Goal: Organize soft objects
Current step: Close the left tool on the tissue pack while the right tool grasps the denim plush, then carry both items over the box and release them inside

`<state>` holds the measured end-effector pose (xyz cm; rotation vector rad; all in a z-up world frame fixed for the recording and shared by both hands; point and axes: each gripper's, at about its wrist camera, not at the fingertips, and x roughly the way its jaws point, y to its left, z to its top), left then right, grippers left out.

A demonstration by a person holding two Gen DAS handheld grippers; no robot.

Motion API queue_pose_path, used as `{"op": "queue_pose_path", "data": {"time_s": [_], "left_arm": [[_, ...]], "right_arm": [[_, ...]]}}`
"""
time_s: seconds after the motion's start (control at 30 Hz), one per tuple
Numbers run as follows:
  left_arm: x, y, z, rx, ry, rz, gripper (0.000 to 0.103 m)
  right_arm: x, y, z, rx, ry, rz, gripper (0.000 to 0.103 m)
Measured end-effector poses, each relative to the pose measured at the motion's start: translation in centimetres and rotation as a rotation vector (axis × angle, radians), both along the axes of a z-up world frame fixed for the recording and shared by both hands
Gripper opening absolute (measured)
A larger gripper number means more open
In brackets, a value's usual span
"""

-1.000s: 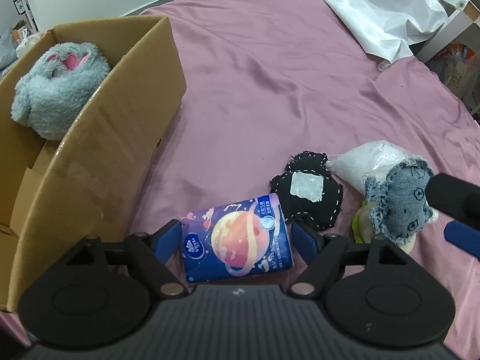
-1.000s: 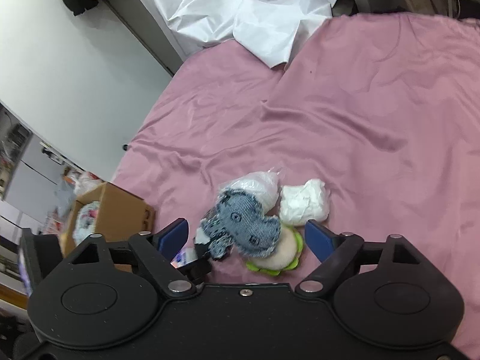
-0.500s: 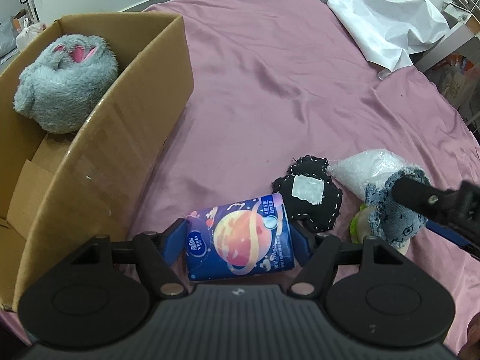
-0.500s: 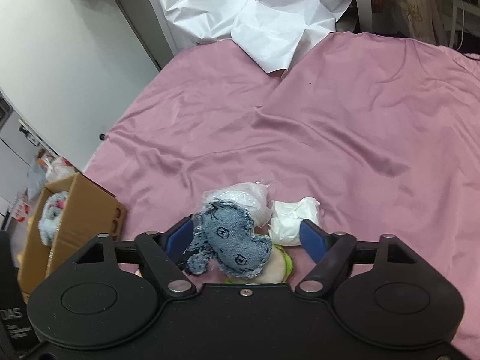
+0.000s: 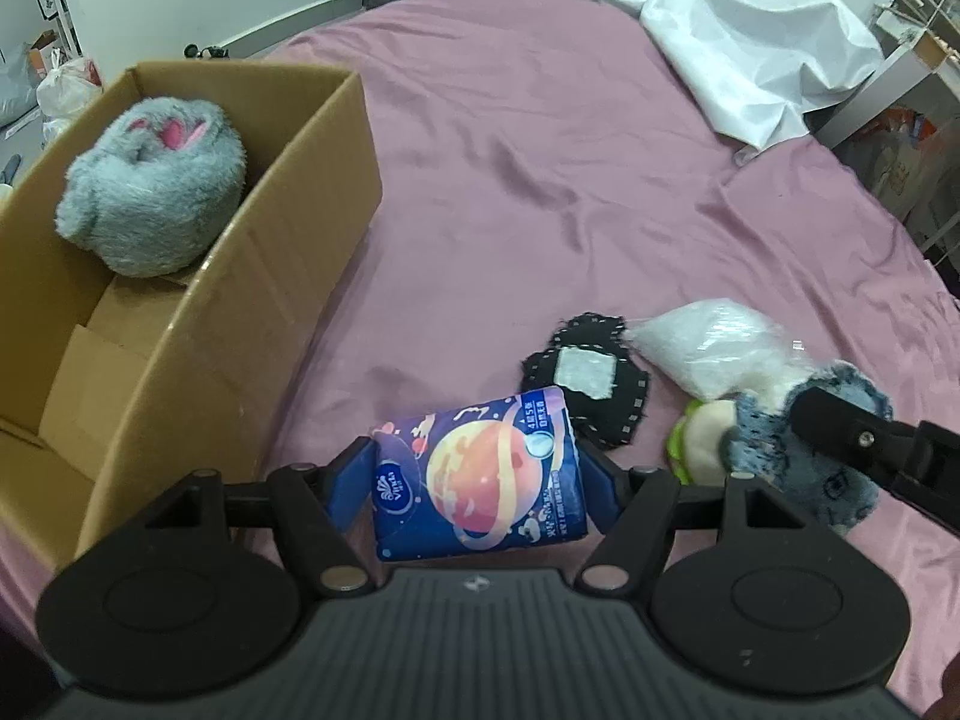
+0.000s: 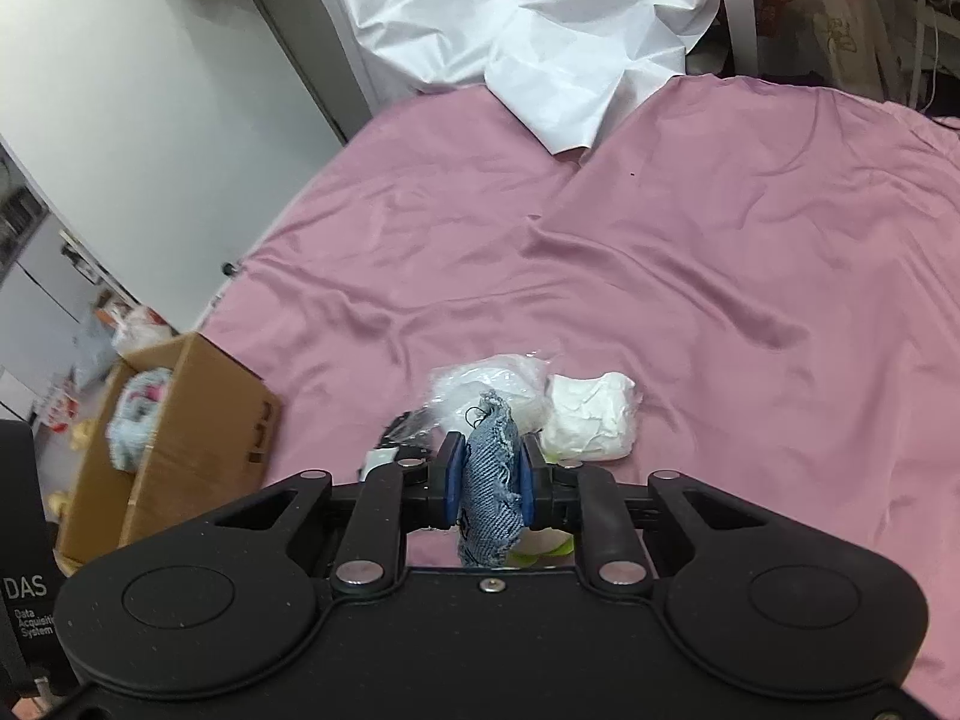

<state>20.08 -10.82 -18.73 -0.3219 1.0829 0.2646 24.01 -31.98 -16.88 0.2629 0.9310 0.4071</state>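
Observation:
My left gripper (image 5: 477,483) is shut on a blue tissue pack with a planet print (image 5: 480,480), held just above the pink bedsheet beside the cardboard box (image 5: 240,324). A grey plush toy (image 5: 150,186) lies in the box. My right gripper (image 6: 486,483) is shut on a denim plush toy (image 6: 489,480), which also shows in the left wrist view (image 5: 804,450). Under it lies a green and cream plush (image 5: 702,438). A black patch toy (image 5: 585,378) and a clear bag of white filling (image 5: 708,342) lie close by.
A white wad (image 6: 591,420) lies right of the filling bag (image 6: 486,387). A white sheet (image 6: 528,30) covers the bed's far end. The box (image 6: 186,438) stands at the bed's left edge, with floor clutter beyond. Wide pink bedsheet (image 6: 720,252) stretches ahead.
My right gripper has closed on the denim plush and squeezed it narrow. My left gripper, holding the tissue pack, has drawn back and risen slightly beside the box.

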Motion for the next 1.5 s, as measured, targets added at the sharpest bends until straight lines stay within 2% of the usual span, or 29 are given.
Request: {"op": "queue_pose_path", "data": {"time_s": [0.23, 0.5, 1.1, 1.5], "left_arm": [[-1.1, -0.5, 3.3, 0.016, -0.056, -0.011, 0.069], [-2.3, 0.6, 6.4, 0.038, -0.119, 0.008, 0.069], [-4.2, 7.2, 10.0, 0.052, -0.185, 0.074, 0.069], [-4.9, 12.5, 9.5, 0.057, -0.185, 0.114, 0.069]], "right_arm": [[-0.7, -1.6, 1.3, 0.164, -0.020, 0.005, 0.018], [-1.8, -1.4, 2.8, 0.228, -0.070, 0.048, 0.018], [-2.5, 2.0, 5.2, 0.260, -0.150, 0.082, 0.018], [-3.2, 5.7, 6.4, 0.242, -0.184, 0.082, 0.018]]}}
